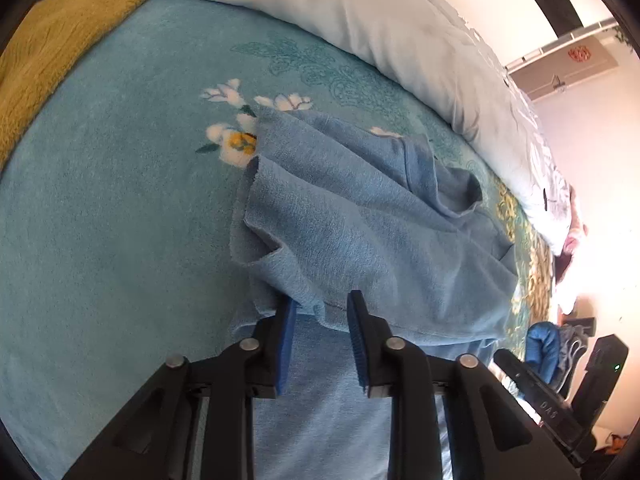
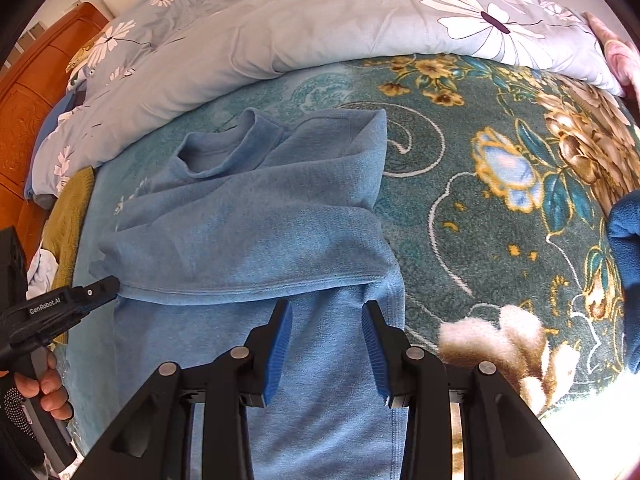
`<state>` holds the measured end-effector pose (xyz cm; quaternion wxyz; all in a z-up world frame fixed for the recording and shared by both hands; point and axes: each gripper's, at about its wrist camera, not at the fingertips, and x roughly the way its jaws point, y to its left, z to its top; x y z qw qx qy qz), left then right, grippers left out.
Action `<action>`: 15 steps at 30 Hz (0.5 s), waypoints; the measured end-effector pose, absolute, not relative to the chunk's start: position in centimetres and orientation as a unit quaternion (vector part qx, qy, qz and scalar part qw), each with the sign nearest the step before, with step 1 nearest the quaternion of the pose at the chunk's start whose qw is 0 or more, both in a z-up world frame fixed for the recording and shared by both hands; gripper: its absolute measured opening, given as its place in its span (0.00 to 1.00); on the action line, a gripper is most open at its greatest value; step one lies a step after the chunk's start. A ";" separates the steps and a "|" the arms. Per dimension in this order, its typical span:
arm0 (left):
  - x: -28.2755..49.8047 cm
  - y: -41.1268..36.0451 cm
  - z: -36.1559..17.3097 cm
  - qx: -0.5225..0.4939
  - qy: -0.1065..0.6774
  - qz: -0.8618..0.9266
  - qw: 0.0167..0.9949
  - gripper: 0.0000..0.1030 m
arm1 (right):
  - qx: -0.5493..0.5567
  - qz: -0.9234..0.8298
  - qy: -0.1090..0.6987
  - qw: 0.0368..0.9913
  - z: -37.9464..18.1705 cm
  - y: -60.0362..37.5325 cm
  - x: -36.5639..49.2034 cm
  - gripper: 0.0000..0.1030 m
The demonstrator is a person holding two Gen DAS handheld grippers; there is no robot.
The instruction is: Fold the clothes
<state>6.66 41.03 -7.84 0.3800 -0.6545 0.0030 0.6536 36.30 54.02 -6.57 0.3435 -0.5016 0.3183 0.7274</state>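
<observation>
A light blue fleece sweater lies on a bed covered by a teal flowered blanket, with a pale flowered quilt bunched along the far side and a mustard knitted garment at the far left. The sweater's upper part is doubled over, its collar toward the far quilt and a hemmed fold edge running across the near middle; more blue cloth stretches toward the cameras. The left gripper sits at the left end of that fold, its jaws parted and pinching nothing, though one blue pad touches the cloth edge. A hand holds its handle. The right gripper hovers just above the lower cloth near the fold's right end, jaws spread and empty. A darker blue garment waits at the far right. The fold looks just laid down; next, each gripper likely needs a fresh pinch on the near cloth to carry it over.
</observation>
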 end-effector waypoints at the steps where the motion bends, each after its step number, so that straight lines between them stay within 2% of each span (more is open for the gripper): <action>1: 6.5 40.9 -7.8 -0.656 -0.008 0.653 0.378 0.33 | -0.503 0.727 0.317 0.343 -6.6 53.9 36.2 0.38; 8: 4.6 40.4 -9.2 -0.689 -0.059 0.640 0.334 0.33 | -0.504 0.725 0.315 0.349 -6.7 53.6 36.2 0.38; 10: 4.2 40.2 -9.2 -0.688 -0.077 0.644 0.327 0.31 | -0.504 0.724 0.315 0.351 -6.7 53.6 36.2 0.38; 12: 3.9 40.1 -8.3 -0.673 -0.079 0.658 0.327 0.02 | -0.503 0.724 0.315 0.352 -6.6 53.6 36.3 0.38; 15: 3.8 40.8 -6.5 -0.652 -0.081 0.669 0.347 0.03 | -0.503 0.724 0.315 0.351 -6.6 53.7 36.5 0.38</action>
